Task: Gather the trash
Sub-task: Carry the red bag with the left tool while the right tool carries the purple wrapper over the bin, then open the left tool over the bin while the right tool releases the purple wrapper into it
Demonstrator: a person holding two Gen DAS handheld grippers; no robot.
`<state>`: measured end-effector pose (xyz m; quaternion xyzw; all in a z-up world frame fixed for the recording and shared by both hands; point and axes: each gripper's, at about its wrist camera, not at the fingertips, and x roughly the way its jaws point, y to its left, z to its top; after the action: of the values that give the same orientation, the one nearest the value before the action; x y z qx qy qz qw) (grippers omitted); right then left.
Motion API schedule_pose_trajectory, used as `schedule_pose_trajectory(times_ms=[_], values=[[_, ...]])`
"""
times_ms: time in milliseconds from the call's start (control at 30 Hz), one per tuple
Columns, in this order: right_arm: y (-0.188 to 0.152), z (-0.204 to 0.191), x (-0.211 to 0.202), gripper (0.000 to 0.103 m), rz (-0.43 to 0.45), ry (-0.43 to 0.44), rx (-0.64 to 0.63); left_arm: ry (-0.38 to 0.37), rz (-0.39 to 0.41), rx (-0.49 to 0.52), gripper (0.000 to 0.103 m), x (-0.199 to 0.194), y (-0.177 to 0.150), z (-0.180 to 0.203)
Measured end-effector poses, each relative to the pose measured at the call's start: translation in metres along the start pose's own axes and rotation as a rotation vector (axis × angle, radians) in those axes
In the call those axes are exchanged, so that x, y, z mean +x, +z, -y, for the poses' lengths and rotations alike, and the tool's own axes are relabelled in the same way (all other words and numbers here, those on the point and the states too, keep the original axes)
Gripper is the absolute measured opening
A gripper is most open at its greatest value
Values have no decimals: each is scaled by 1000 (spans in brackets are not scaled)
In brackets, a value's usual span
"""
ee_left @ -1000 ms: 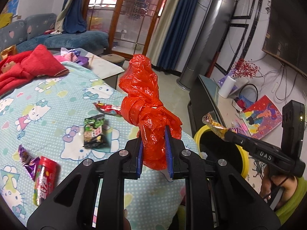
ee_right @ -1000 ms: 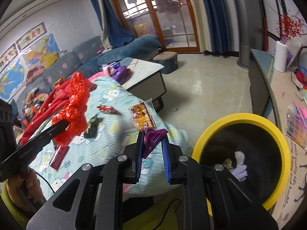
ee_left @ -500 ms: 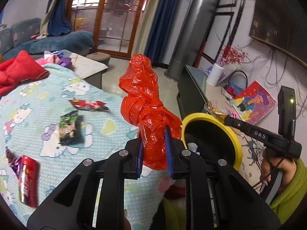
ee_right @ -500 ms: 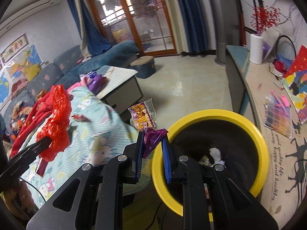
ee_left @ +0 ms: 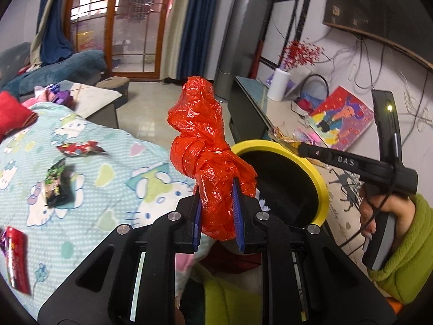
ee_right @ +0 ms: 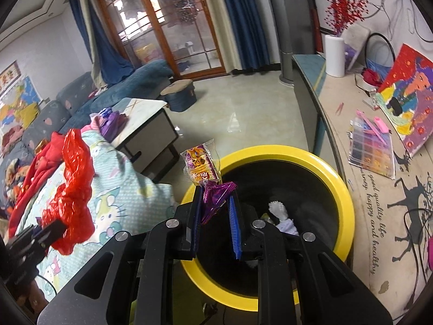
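My left gripper (ee_left: 216, 189) is shut on a crumpled red plastic bag (ee_left: 208, 151), held up beside the yellow-rimmed black bin (ee_left: 319, 178). My right gripper (ee_right: 215, 197) is shut on a purple and yellow snack wrapper (ee_right: 203, 168) and holds it over the bin's near-left rim (ee_right: 270, 151). White scraps (ee_right: 278, 211) lie inside the bin. The red bag also shows in the right wrist view (ee_right: 73, 187). The right gripper shows in the left wrist view (ee_left: 303, 147) at the bin's far rim.
Wrappers lie on the Hello Kitty blanket (ee_left: 113, 189): a red one (ee_left: 78, 147), a green-black one (ee_left: 58, 184), a red packet (ee_left: 17, 260). A low white table (ee_right: 146, 119) stands behind. A TV bench (ee_right: 311, 86) and a floor mat with pictures (ee_right: 379, 162) flank the bin.
Both grippers have swung right, away from the blanket and toward the bin. The right gripper with its wrapper is now over the bin's rim; the left has come up beside the bin.
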<state>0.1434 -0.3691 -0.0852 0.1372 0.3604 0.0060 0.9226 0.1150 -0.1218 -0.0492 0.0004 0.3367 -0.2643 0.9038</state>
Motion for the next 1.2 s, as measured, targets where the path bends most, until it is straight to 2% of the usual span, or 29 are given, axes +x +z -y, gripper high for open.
schedule_pose_trajectory(times_ms=[467,800,1200], values=[[-3,39,7,18,-13,-54,82,-105,-68,87,14,40,-5,42],[-7,68,14,18,-32,-84,159,-133,-123,145,14,70,-10,63],[-12,88,21,20,-54,-94,228,-155,-192,146,14,102,-10,73]])
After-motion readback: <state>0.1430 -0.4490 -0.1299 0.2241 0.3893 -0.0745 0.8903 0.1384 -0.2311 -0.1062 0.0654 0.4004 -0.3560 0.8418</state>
